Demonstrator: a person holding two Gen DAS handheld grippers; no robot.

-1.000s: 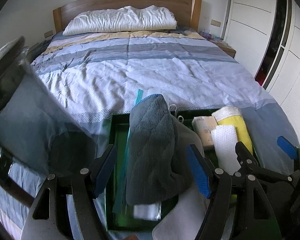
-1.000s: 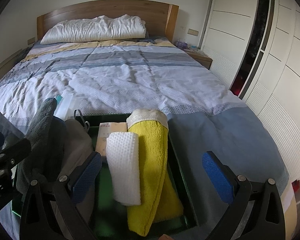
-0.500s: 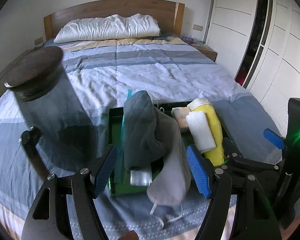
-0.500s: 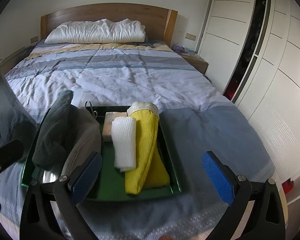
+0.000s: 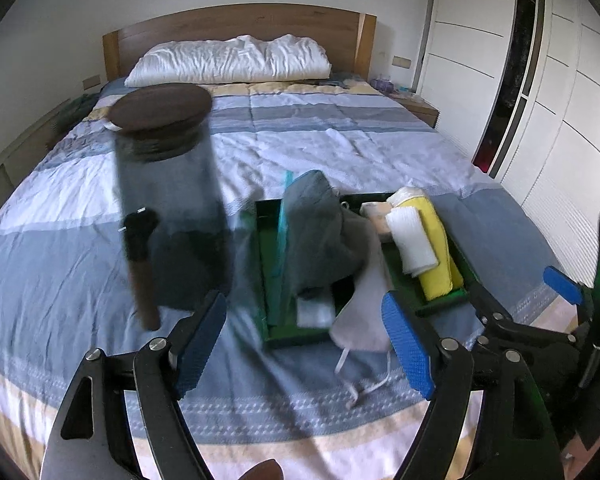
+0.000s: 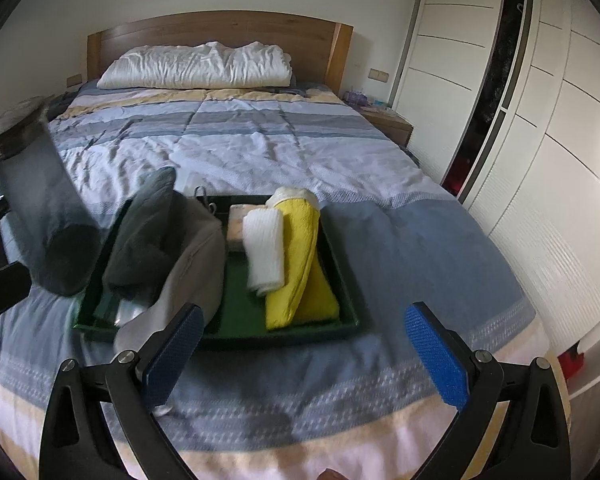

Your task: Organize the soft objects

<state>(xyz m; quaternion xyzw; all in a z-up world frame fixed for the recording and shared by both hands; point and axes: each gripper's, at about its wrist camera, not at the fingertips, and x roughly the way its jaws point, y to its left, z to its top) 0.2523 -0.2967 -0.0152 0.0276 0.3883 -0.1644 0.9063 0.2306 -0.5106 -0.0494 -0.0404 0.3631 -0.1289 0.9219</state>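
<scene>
1. Both tongs of mine hang above the foot of the bed: my left gripper has its blue pads spreading wider with nothing pressed between them, and my right gripper stands wide apart, empty too.
2. At 12 o'clock from my right gripper, the dark green rectangular tray lies on the blue-and-white striped quilt.
3. At 3 o'clock inside the tray, a rolled yellow towel lies with a rolled white waffle cloth touching its 9 o'clock side.
4. At 9 o'clock in the tray, a dark grey quilted cloth rests on a light grey fabric piece, which spills over the near rim.
5. A smoky glass jar with a dark lid stands tilted at 9 o'clock of the tray.
</scene>
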